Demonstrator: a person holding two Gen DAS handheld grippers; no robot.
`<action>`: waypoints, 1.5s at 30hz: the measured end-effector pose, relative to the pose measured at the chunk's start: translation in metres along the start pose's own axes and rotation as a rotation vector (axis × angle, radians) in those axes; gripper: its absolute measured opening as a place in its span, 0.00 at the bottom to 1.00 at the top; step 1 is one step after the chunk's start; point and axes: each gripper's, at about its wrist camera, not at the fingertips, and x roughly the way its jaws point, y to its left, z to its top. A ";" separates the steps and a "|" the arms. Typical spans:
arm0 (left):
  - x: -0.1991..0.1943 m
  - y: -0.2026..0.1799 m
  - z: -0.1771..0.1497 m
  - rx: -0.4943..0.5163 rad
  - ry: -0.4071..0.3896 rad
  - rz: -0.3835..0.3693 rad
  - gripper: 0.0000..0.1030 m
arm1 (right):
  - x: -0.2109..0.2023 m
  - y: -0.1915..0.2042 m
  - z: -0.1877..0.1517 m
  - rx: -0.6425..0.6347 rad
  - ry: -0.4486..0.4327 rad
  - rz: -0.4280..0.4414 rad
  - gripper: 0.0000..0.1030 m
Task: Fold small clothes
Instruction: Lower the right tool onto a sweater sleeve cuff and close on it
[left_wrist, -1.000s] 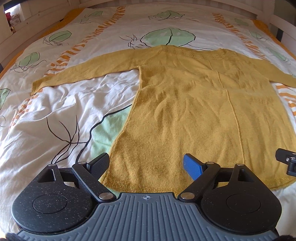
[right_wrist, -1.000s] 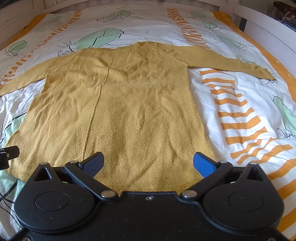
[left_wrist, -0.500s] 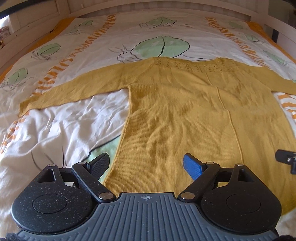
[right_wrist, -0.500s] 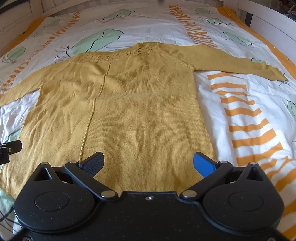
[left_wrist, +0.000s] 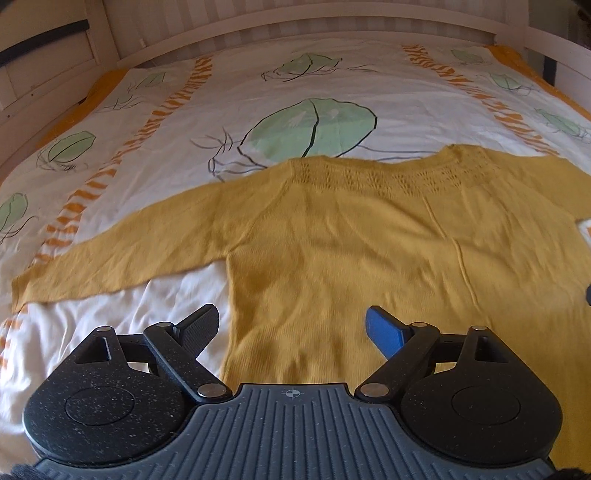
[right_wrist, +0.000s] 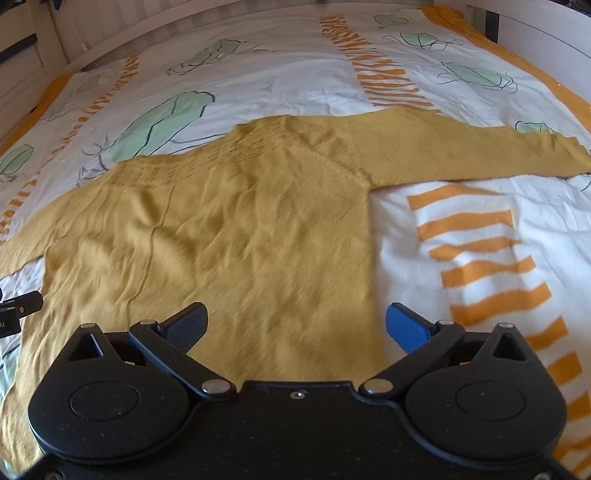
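A mustard-yellow knitted sweater (left_wrist: 351, 236) lies flat on the bed, neck away from me, both sleeves spread sideways. My left gripper (left_wrist: 291, 328) hovers open over the sweater's left side edge, below the armpit, with nothing between its fingers. The left sleeve (left_wrist: 110, 258) stretches off to the left. In the right wrist view the same sweater (right_wrist: 229, 236) fills the middle, and my right gripper (right_wrist: 295, 325) hangs open over its right side edge. The right sleeve (right_wrist: 480, 155) runs out to the right. Neither gripper touches the fabric.
The sweater rests on a white bedcover (left_wrist: 288, 85) printed with green leaves and orange stripes. A pale wooden bed frame (left_wrist: 258, 26) curves round the far end, and a rail (right_wrist: 546, 55) runs along the right. The other gripper's tip (right_wrist: 22, 306) shows at the left edge.
Both grippers have moved forward over the sweater, from near its hem to the upper body. The neckline and sleeves now look closer. Both stayed open.
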 end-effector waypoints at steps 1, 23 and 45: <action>0.005 -0.002 0.005 -0.004 -0.002 0.000 0.84 | 0.003 -0.006 0.005 0.007 -0.002 -0.004 0.99; 0.114 -0.050 0.051 -0.044 -0.058 -0.045 0.85 | 0.040 -0.238 0.107 0.373 -0.110 -0.382 0.99; 0.129 -0.044 0.037 -0.131 -0.125 -0.052 1.00 | 0.055 -0.366 0.109 0.705 -0.282 -0.171 1.00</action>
